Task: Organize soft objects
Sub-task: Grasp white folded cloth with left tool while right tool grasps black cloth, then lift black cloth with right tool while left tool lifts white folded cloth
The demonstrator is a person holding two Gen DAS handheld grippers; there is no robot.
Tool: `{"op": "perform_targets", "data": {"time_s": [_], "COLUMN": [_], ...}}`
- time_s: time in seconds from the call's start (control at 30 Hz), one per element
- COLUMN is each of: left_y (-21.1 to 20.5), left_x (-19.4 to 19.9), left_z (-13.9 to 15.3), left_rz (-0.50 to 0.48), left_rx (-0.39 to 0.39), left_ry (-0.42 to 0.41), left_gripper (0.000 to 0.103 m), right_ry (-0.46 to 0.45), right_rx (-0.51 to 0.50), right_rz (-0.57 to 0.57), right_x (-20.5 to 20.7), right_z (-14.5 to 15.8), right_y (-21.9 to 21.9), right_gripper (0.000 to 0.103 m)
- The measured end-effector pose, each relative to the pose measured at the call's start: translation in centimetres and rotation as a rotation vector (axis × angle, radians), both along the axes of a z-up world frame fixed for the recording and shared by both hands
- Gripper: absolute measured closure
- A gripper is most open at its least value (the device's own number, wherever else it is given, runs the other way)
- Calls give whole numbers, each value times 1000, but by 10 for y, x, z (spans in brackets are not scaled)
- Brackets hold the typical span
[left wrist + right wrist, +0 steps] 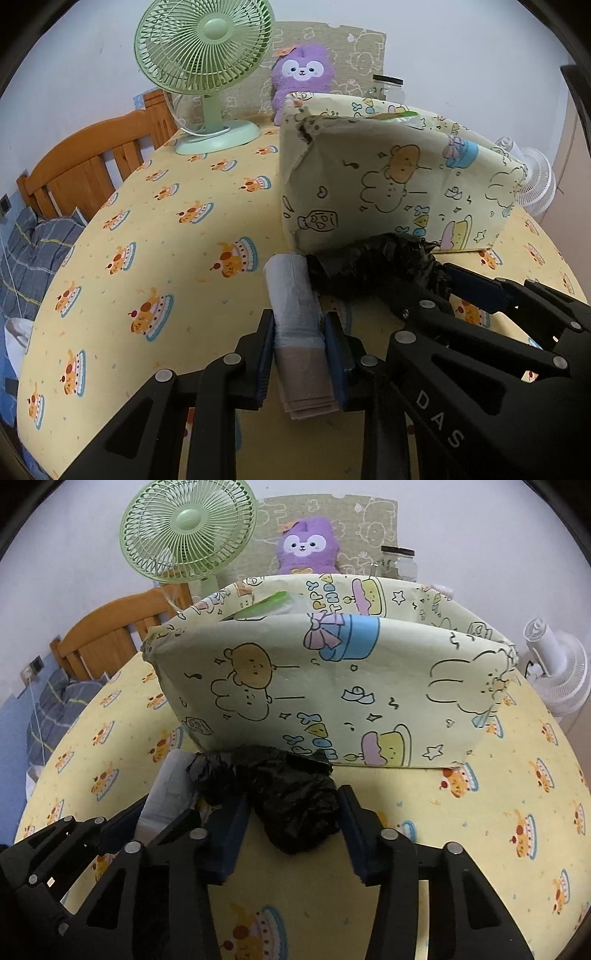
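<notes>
Tablecloth [166, 236] with the little cake print covers everything, and the big cartoon-print box [332, 690] stands on it ahead of me. My right gripper [291, 827] has the crumpled black bag [295, 805] between its jaws, right at the box's foot, pads touching both sides. My left gripper [299, 354] is clamped on the white roll [293, 306], just beside the bag.

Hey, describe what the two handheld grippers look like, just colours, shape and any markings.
Both are black plastic linkage frames with silver round pivot pins and triangular cut-outs. Each finger ends in a flat dark blue pad. The left gripper and right gripper look alike; white letters "DAS" are printed on the right one's arm in the left wrist view. No cables or sleeves show.
</notes>
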State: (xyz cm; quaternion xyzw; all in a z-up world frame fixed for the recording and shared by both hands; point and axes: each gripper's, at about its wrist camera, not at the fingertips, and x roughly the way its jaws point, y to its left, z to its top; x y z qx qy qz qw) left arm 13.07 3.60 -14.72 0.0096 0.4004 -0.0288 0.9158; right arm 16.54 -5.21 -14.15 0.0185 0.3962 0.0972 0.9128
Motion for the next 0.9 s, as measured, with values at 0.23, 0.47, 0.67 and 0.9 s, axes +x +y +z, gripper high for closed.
{"op": "perform_targets", "data": {"time_s": [0.23, 0.47, 0.67, 0.9], "left_y": [-7, -17, -26, -33], "left_x": [-8, -16, -24, -31], "left_z": [2, 10, 21, 37], "left_rz": [0, -7, -18, -22], "left_rx": [-3, 0, -7, -8], "left_ry": [-11, -32, -59, -91], "left_gripper": [78, 79, 80, 80], "right_ry": [-4, -18, -40, -64], "right_rx": [12, 26, 23, 32], "right_rz": [-16, -38, -57, -73], "right_x": [-10, -22, -30, -39], "right_z": [2, 7, 19, 35], "right_y": [-9, -21, -31, -40], "right_gripper": [57, 57, 57, 57]}}
